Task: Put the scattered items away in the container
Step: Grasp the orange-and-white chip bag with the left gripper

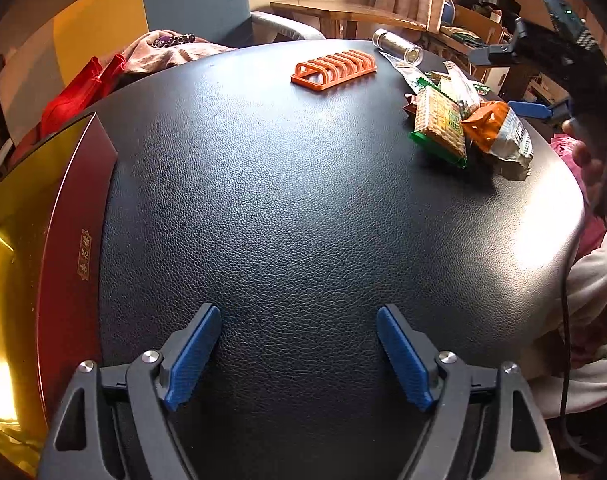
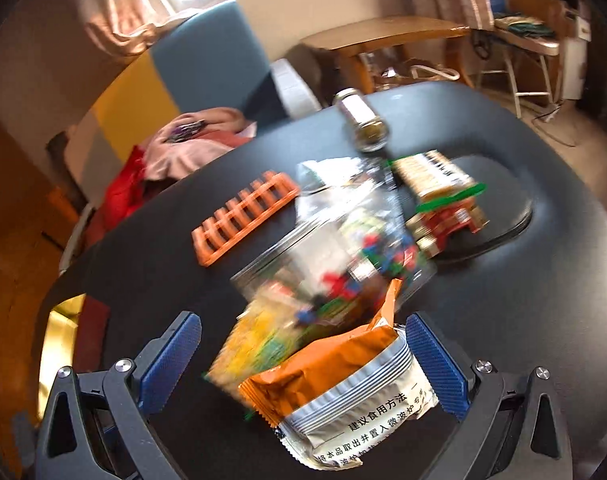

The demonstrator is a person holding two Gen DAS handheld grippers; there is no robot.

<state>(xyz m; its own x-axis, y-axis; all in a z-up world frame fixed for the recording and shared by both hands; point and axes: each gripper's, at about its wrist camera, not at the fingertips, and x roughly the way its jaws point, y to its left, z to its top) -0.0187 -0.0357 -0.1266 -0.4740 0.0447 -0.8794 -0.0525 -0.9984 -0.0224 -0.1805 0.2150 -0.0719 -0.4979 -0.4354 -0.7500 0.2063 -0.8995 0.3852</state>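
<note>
The left tongs (image 1: 297, 354) hang with their blue pads spread wide and nothing between them, over bare black leather-textured table (image 1: 303, 208) near its near edge. Just beside them, at the table's left edge, stands the container, a dark red box (image 1: 73, 240) with a gold lining and small gold characters on its side wall.

The scattered items lie well apart from the left tongs, toward the far right corner of the table. An orange slotted rack (image 1: 333, 70) sits alone near the far edge. Right of it a clear cylindrical jar (image 1: 397, 46) lies on its side at the far edge. Closer in is a heap of snack packets: a green-edged biscuit packet (image 1: 439, 124) leaning against an orange-and-silver packet (image 1: 499, 136), with other wrappers behind them, too jumbled to tell apart.

The right tongs (image 2: 303, 364) are released too, pads wide apart. The orange-and-silver packet (image 2: 343, 396) lies between the pads, its silver end with printed Chinese text nearest the camera. Its crimped corner sits right by the right-hand pad; whether they touch cannot be told. The left-hand pad is clear of it. Beyond the packet the right wrist view is blurred: a clear bag (image 2: 343, 240) with small coloured pieces, the rack (image 2: 243, 220) to its left, the jar (image 2: 363, 124) at the far edge. In the left wrist view the right tongs (image 1: 543, 110) appear at the table's right edge, beside the heap.
</note>
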